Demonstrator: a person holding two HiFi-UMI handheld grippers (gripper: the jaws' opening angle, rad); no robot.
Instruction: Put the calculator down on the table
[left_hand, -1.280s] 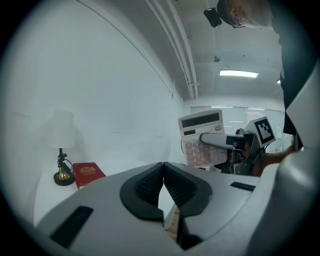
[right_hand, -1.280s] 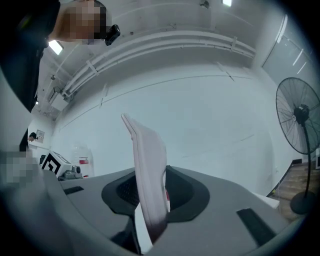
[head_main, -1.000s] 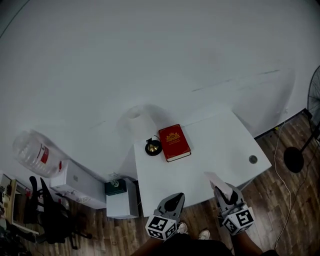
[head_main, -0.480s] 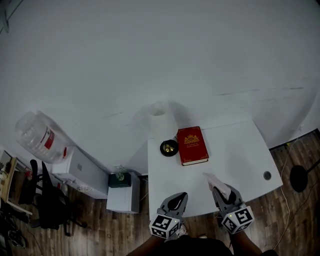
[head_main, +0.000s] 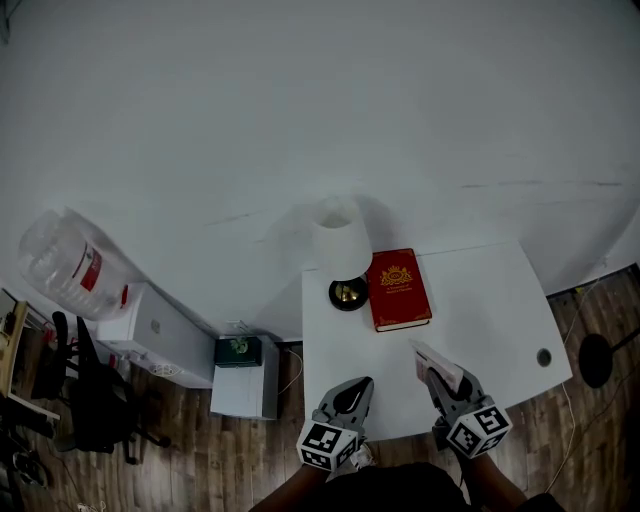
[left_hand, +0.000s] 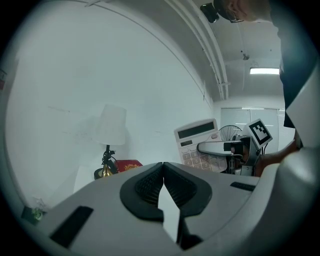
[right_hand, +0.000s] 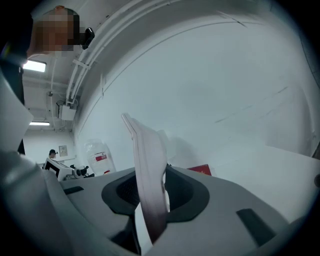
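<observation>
A white calculator (head_main: 430, 358) stands on edge in my right gripper (head_main: 440, 378), which is shut on it just over the front edge of the white table (head_main: 490, 300). Seen edge-on in the right gripper view, the calculator (right_hand: 147, 170) is clamped between the pads of the right gripper (right_hand: 150, 187). My left gripper (head_main: 354, 388) hovers at the table's front left, shut with nothing in it; its tips meet in the left gripper view (left_hand: 163, 166). From there the calculator's keypad (left_hand: 197, 142) shows to the right, held by the right gripper (left_hand: 220, 147).
A lamp (head_main: 340, 245) with a brass base and a red book (head_main: 400, 290) stand at the table's back left. A cable hole (head_main: 543, 357) sits near the right edge. Left of the table are a small white cabinet (head_main: 240, 380), a water bottle (head_main: 65, 265) and a chair (head_main: 85, 400).
The head view has swung, so the table, lamp and book now sit more centred and closer. Both grippers have come forward to the table's front edge, the calculator still in the right one.
</observation>
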